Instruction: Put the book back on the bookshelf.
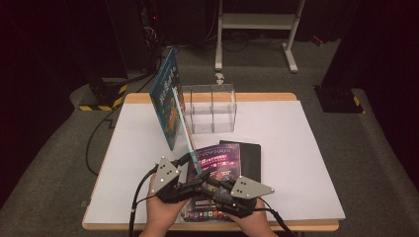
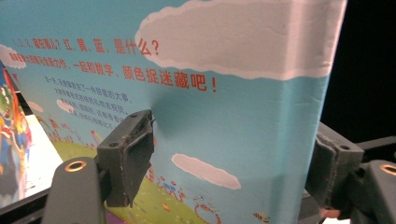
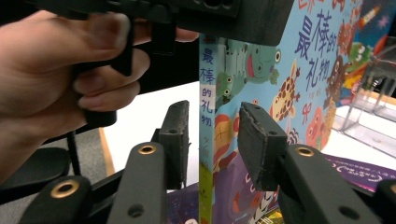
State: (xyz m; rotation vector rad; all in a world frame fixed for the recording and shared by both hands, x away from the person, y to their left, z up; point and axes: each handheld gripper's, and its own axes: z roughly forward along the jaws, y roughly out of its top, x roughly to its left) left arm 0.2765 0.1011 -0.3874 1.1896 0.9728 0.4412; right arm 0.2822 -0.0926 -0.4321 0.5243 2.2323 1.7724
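A blue picture book [image 1: 168, 98] stands tilted on one lower corner above the table, its top leaning to the far left. My left gripper [image 1: 189, 159] is shut on its lower edge. In the left gripper view the back cover [image 2: 243, 116] with red writing lies between the jaws, and one pad [image 2: 128, 151] presses on it. My right gripper [image 1: 203, 180] comes in from the right at the same corner. In the right gripper view the book's spine [image 3: 206, 107] stands between the pads [image 3: 179, 140] with a gap beside it, so this gripper [image 3: 217, 142] is open.
A purple magazine [image 1: 220, 159] lies on a black book [image 1: 250, 154] under the grippers. A clear plastic divided box [image 1: 211, 108] stands at the back of the white table [image 1: 296, 148]. Stands and cables sit on the floor beyond it.
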